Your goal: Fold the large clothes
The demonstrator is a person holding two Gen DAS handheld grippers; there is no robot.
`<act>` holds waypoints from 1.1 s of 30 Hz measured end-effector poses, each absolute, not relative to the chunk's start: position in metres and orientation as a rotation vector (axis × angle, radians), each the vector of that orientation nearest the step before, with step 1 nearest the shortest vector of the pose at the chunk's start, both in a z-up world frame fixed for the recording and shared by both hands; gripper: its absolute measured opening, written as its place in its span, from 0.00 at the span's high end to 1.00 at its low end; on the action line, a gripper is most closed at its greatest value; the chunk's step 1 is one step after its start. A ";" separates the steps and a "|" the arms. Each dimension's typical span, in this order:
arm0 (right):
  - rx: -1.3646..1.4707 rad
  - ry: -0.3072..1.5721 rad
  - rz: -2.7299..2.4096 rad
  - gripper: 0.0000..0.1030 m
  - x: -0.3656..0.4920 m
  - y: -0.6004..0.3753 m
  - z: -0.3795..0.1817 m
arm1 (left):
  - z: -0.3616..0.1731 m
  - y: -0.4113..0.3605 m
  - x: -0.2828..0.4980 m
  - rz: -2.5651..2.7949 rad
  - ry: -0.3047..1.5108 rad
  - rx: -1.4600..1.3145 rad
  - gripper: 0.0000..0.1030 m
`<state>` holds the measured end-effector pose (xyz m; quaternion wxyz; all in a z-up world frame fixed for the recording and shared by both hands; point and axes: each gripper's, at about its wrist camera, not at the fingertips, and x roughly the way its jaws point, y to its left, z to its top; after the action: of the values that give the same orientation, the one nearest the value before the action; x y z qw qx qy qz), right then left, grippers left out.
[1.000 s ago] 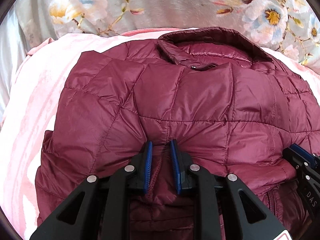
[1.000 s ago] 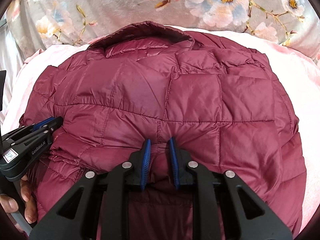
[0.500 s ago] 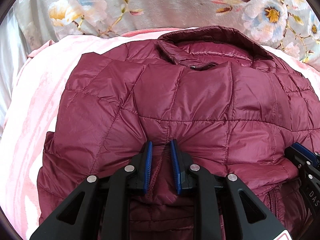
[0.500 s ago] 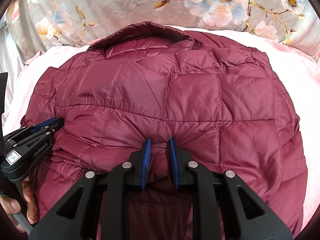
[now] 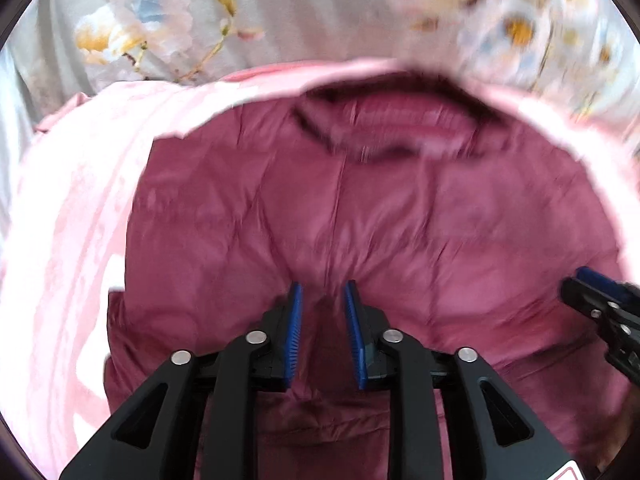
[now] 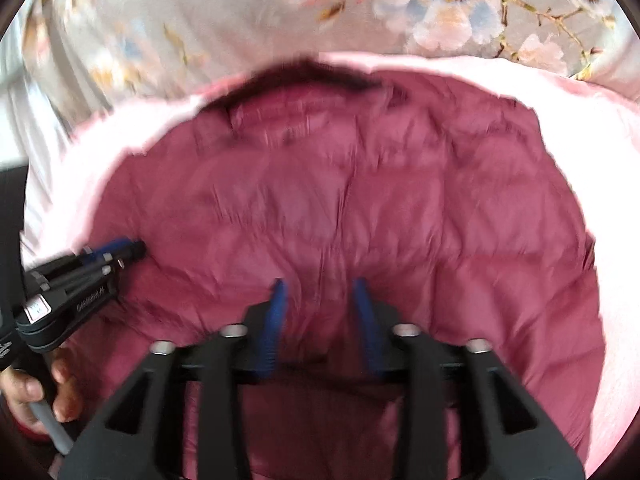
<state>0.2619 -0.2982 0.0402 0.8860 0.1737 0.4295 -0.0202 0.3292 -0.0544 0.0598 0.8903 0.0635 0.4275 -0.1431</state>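
Note:
A maroon quilted puffer jacket (image 5: 400, 208) lies folded on a pink blanket (image 5: 72, 220), collar at the far side. My left gripper (image 5: 323, 286) hangs just above the jacket's near folded edge. Its jaws are opening, and the blue pads stand apart from the fabric ridge below. In the right wrist view the same jacket (image 6: 360, 200) fills the middle. My right gripper (image 6: 320, 282) is over its near edge, jaws opening wider, with nothing pinched. Each gripper shows in the other's view: the right gripper (image 5: 588, 284) at the right edge, the left gripper (image 6: 128, 250) at the left.
A grey floral sheet (image 5: 280, 8) covers the bed beyond the blanket (image 6: 612, 200). A person's hand (image 6: 36, 392) grips the left gripper's handle at the lower left. Both views are motion-blurred.
Both grippers were shut on the jacket's near fold; now both have let go, their pads have spread, and they have risen off the fabric. The jacket stays folded.

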 end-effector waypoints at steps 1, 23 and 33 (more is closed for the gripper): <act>0.390 0.868 -0.044 0.47 0.270 -0.310 0.049 | 0.071 -0.050 0.336 -0.300 0.875 0.090 0.61; 0.823 0.873 0.164 0.89 0.409 -0.357 0.013 | 0.045 -0.073 0.474 -0.475 1.138 -0.382 0.85; 0.675 0.853 0.058 0.99 0.382 -0.364 0.015 | 0.040 -0.065 0.465 -0.451 1.079 -0.263 0.98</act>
<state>0.3822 -0.3635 0.0151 0.8553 0.3211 0.4056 0.0277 0.4645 -0.0653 0.0396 0.8259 -0.1237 0.5076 -0.2122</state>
